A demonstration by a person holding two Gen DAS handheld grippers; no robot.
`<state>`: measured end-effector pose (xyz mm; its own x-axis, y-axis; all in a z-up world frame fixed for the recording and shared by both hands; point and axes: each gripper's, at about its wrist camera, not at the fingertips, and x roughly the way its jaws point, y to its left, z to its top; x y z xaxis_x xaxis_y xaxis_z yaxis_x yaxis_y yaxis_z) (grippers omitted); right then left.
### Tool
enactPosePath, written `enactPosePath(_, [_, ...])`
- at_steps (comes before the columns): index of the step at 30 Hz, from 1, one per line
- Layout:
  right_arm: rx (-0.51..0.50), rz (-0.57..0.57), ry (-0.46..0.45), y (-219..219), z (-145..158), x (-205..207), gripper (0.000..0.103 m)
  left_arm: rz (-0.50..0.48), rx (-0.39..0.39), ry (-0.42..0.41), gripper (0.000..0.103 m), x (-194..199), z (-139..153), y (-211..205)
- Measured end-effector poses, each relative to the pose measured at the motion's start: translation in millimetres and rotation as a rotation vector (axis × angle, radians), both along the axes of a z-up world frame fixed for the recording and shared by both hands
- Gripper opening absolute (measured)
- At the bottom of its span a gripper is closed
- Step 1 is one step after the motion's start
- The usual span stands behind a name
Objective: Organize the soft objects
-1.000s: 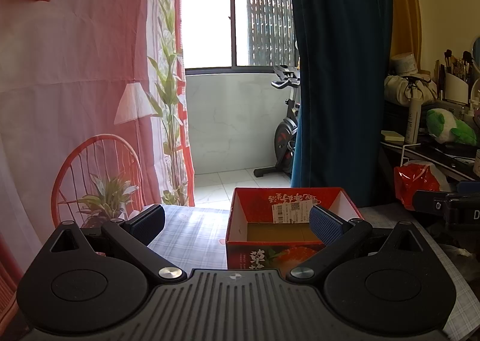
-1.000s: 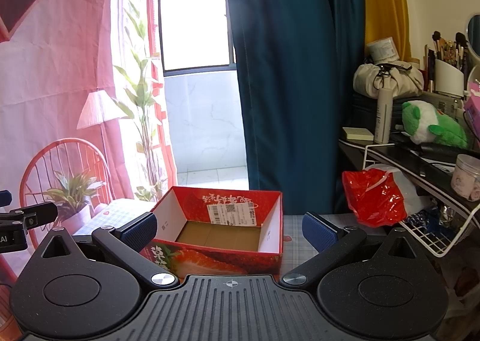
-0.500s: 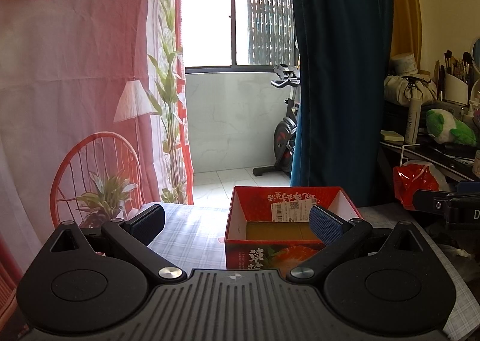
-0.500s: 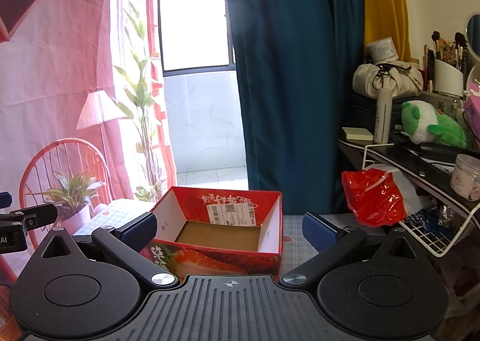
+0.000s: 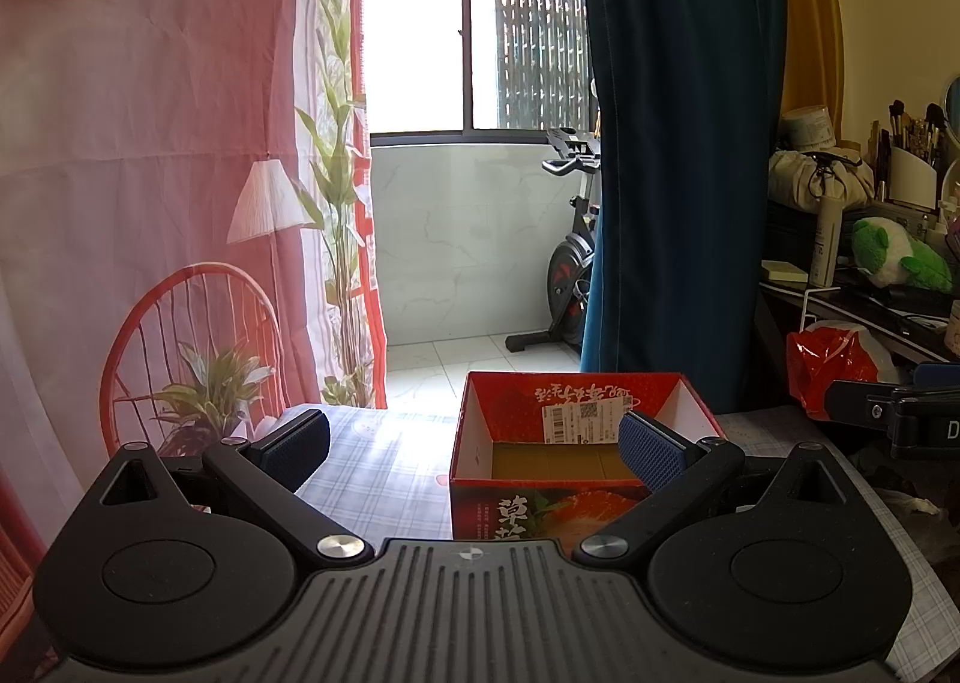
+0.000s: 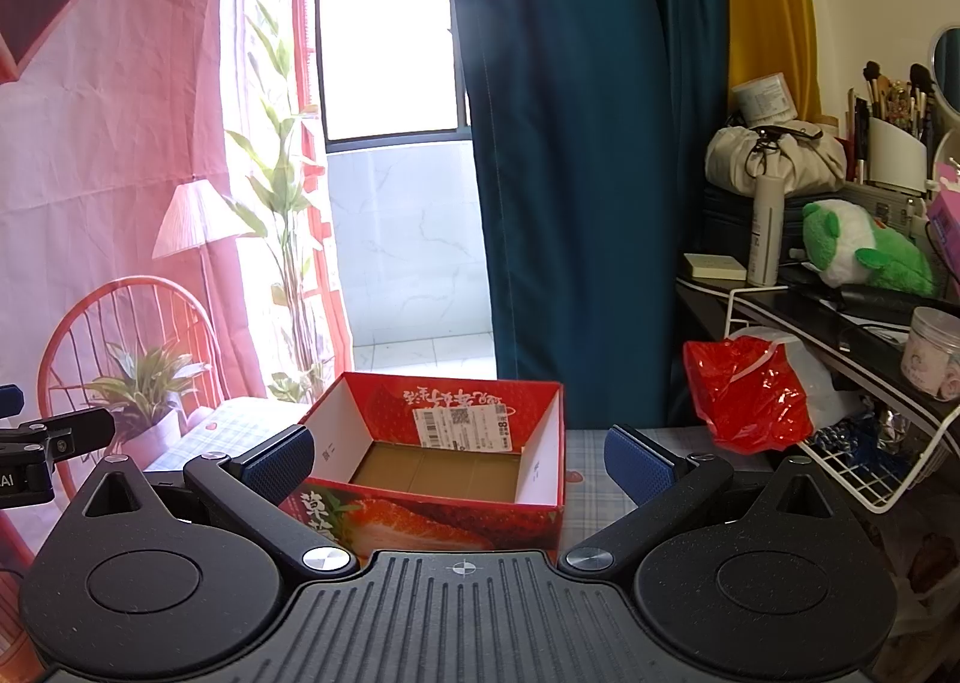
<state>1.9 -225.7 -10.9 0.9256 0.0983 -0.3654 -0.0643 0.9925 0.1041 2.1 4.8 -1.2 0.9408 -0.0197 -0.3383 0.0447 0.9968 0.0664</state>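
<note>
Jaws of both grippers spread wide, empty, above the near rim of the red box (image 6: 420,515).

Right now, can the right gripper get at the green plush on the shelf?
Probably yes. The right gripper is open and empty, and the green plush lies exposed on the shelf up to its right. Only the white bottle stands beside it; the red box sits lower, out of the path.

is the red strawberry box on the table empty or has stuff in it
Empty: the red strawberry box is open-topped, and both wrist views show only its bare brown cardboard floor, with nothing lying inside.
</note>
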Motion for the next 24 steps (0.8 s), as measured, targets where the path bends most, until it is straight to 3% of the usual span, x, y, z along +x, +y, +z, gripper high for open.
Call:
enactPosePath(13, [0.029,0.002,-0.024,-9,-2,2,0.103,0.025,-0.026,0.020,0.103,6,-11,8])
enactPosePath(18, [0.067,0.018,-0.041,-13,-24,3,0.103,0.058,-0.083,0.035,0.103,12,-24,19])
enactPosePath(24, [0.057,0.032,-0.010,-5,-53,7,0.103,0.024,-0.072,0.084,0.103,25,-49,27])
